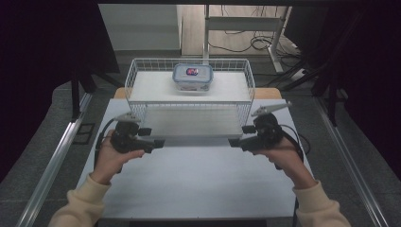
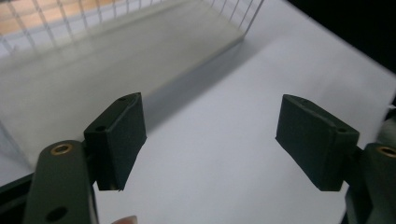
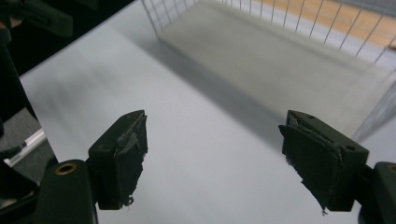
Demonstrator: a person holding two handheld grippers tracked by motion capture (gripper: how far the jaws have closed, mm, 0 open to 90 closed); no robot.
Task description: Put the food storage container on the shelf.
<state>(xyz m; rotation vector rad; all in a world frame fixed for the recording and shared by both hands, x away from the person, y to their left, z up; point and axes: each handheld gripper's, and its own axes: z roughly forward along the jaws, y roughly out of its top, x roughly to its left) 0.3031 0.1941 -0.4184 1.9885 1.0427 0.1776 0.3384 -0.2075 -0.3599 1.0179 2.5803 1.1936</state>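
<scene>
A dim room with dark curtains at both sides of the frame surrounds a white worktop (image 1: 198, 179) in the lower middle of the high view. At the far end of the worktop, in the upper middle of the frame, stands a white wire basket (image 1: 135, 75) with a pale flat floor. Inside it, toward its far wall and a little right of its centre, sits a small clear lidded container (image 1: 192, 77) with a red and purple label on top.

Two hands in cream sleeves come up from the bottom edge. The left tongs (image 1: 158, 142) sit at middle left, the right tongs (image 1: 235, 142) at middle right, tips turned toward each other just in front of the basket's near edge. In the left gripper view, the left tongs (image 2: 210, 140) stand wide open over bare worktop, holding nothing. In the right gripper view, the right tongs (image 3: 215, 154) also gape wide with nothing between their worn pads.

This looks like the approach step: both hands closing in on the basket, nothing grasped yet. The next move likely calls for bringing each pair of jaws to a side of the basket's near rim, then closing evenly.
</scene>
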